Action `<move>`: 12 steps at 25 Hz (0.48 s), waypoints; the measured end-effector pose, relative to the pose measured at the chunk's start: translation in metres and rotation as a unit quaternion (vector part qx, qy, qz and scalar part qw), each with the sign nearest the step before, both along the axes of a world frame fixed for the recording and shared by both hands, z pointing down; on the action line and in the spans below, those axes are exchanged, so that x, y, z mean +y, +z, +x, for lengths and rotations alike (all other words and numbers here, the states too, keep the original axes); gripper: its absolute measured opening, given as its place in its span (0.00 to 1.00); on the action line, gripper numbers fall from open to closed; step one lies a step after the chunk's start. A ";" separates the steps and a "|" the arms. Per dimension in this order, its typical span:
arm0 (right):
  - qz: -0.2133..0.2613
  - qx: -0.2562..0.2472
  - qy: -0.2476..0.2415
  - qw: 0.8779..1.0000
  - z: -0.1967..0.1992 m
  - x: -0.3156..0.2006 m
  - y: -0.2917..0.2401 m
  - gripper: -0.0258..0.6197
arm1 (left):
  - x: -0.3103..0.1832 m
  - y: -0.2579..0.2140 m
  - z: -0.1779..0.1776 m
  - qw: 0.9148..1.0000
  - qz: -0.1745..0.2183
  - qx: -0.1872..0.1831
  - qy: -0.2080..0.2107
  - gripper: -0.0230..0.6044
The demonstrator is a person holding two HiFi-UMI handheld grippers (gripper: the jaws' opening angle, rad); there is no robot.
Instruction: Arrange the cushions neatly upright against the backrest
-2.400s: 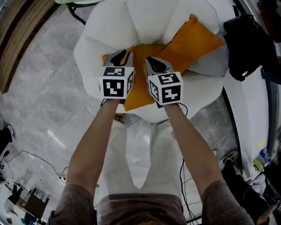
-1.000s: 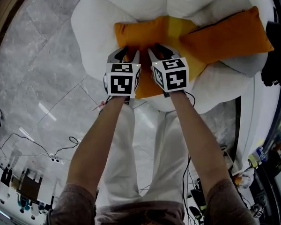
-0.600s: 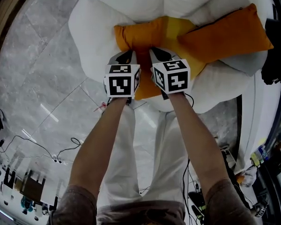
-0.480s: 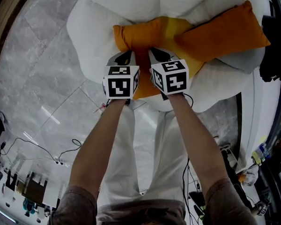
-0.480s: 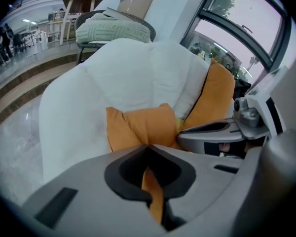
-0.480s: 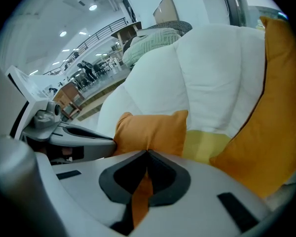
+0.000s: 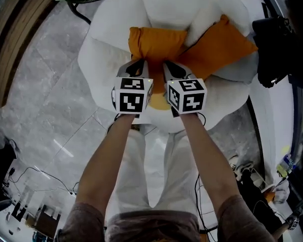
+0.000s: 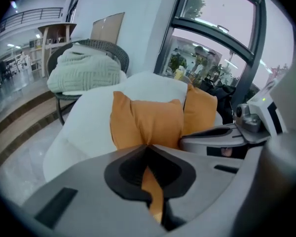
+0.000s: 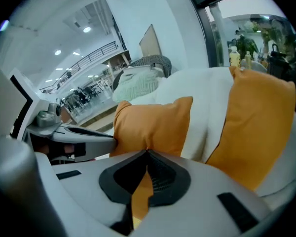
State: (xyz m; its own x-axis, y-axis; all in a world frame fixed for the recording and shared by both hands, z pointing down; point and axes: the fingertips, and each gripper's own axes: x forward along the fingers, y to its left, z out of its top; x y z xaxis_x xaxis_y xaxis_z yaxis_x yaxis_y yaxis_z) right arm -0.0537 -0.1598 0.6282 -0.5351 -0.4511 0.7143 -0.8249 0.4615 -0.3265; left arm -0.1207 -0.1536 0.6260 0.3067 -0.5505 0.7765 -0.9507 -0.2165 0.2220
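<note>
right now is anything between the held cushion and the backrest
Nothing visible: the left gripper and right gripper pinch the orange cushion by its near edge; bare backrest lies behind it. The second cushion leans beside it.

No readable text or labels anywhere.

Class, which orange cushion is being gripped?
The left cushion, its near edge pinched by left claw and right claw; the right cushion leans untouched.

I get a dim head view with dark, warped fisheye corners and pale sheen on the floor [image 7: 45,100], while window [image 8: 222,33] daylight evenly lights the cushion [image 8: 148,122] in both gripper views.
</note>
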 end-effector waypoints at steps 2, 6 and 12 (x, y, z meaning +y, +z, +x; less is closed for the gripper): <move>0.016 -0.004 0.007 1.000 0.005 -0.017 -0.022 0.08 | -0.016 -0.021 0.004 1.000 0.021 -0.009 0.004 0.05; 0.039 -0.008 0.012 0.999 0.015 -0.043 -0.054 0.08 | -0.046 -0.054 0.014 0.999 0.048 -0.010 0.000 0.05; 0.054 -0.014 0.016 0.998 0.028 -0.065 -0.078 0.08 | -0.070 -0.078 0.027 0.998 0.059 -0.008 0.003 0.05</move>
